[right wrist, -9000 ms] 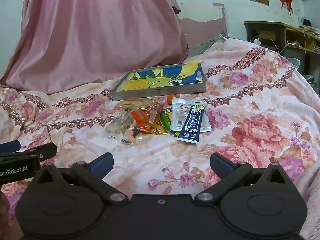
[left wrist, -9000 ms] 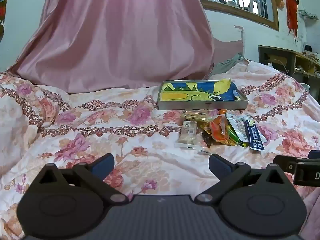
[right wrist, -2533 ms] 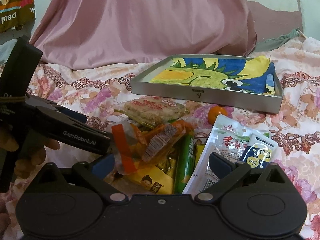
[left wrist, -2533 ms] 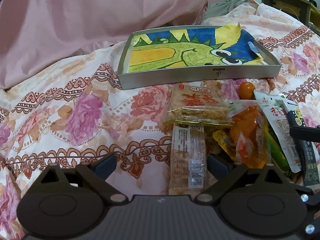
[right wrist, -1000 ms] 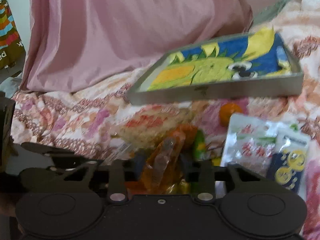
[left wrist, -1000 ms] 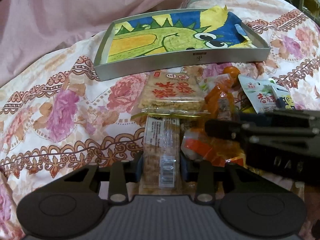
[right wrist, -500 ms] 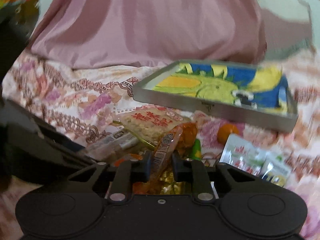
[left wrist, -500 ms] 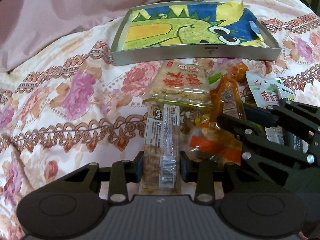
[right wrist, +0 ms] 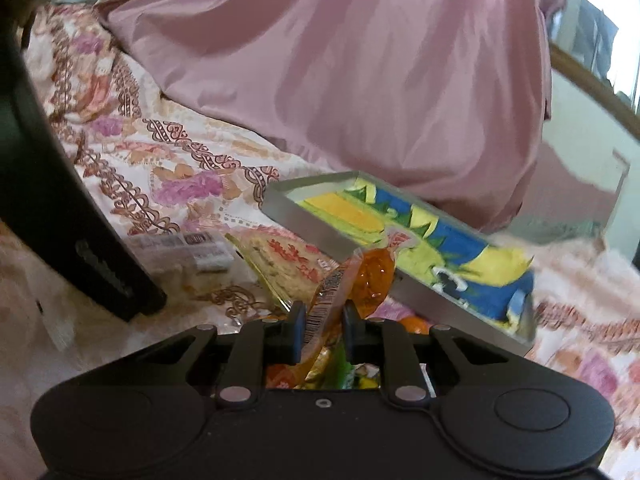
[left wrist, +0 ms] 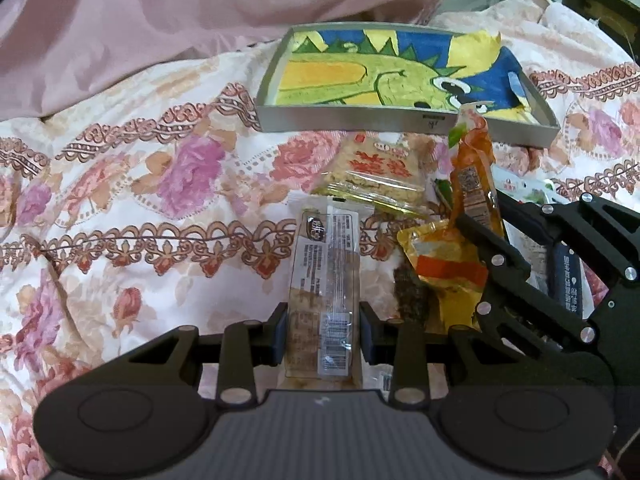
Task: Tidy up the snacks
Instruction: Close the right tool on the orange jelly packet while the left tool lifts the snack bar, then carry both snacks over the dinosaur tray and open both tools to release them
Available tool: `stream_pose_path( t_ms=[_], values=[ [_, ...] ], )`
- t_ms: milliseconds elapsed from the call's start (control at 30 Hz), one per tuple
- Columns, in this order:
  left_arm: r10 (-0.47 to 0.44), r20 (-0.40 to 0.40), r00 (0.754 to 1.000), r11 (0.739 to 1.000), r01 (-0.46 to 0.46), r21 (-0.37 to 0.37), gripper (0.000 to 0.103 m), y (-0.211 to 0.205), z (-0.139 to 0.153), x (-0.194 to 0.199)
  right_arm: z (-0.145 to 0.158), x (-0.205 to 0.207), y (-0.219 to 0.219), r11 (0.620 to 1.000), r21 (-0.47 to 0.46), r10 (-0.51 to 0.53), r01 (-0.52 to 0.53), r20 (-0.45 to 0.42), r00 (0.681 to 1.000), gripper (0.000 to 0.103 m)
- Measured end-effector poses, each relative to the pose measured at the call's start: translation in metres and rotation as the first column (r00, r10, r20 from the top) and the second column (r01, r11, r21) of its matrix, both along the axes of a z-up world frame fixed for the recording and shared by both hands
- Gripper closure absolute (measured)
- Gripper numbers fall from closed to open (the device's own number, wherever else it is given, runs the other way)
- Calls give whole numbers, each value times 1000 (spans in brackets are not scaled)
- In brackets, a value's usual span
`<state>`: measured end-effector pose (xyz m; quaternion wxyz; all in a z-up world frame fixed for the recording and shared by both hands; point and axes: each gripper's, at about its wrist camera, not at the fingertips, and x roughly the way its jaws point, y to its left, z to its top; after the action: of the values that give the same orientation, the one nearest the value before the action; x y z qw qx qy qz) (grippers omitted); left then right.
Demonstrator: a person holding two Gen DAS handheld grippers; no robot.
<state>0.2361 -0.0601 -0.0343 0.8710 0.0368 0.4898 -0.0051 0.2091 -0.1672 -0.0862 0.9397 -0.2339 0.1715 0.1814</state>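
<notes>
2 grippers [left wrist: 323, 334] [right wrist: 322, 334], 1 snack each; 1 tray [left wrist: 360, 119].

Left claw [left wrist: 323, 332] clamped on clear-wrapped bar [left wrist: 324, 280]; right claw [right wrist: 323, 330] pinching orange packet [right wrist: 360, 280].

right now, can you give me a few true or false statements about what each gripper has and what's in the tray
1. The left gripper is shut on the long clear cracker bar. True.
2. The right gripper is open and holds nothing. False: it is shut on the orange packet.
3. The dinosaur tray already holds several snacks. False: no snack lies in it.
4. The square cracker pack lies on the bedspread in front of the tray. True.
</notes>
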Motion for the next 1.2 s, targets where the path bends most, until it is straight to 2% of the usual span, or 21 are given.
stream_pose_path(
  t_ms=[167, 333, 600, 933, 1200],
  values=[
    [-24, 21, 1000, 1000, 24, 10, 65, -1, 10, -8, 2, -1, -2, 1000, -12, -4, 4, 40, 999, 83],
    [-74, -3, 997, 996, 74, 48, 65, -5, 19, -20, 5, -2, -3, 1000, -11, -9, 9, 66, 998, 83],
    [-92, 86, 992, 995, 88, 50, 65, -14, 39, -26, 12, -3, -8, 1000, 1, -24, 24, 113, 993, 83],
    [-58, 224, 973, 998, 54, 23, 65, -32, 50, 21, 26, 16, -29, 994, 49, -109, 101, 193, 975, 83],
    [49, 353, 934, 998, -35, -48, 65, -43, 51, 97, 36, 67, -62, 970, 137, -233, 202, 266, 935, 83]
  ],
)
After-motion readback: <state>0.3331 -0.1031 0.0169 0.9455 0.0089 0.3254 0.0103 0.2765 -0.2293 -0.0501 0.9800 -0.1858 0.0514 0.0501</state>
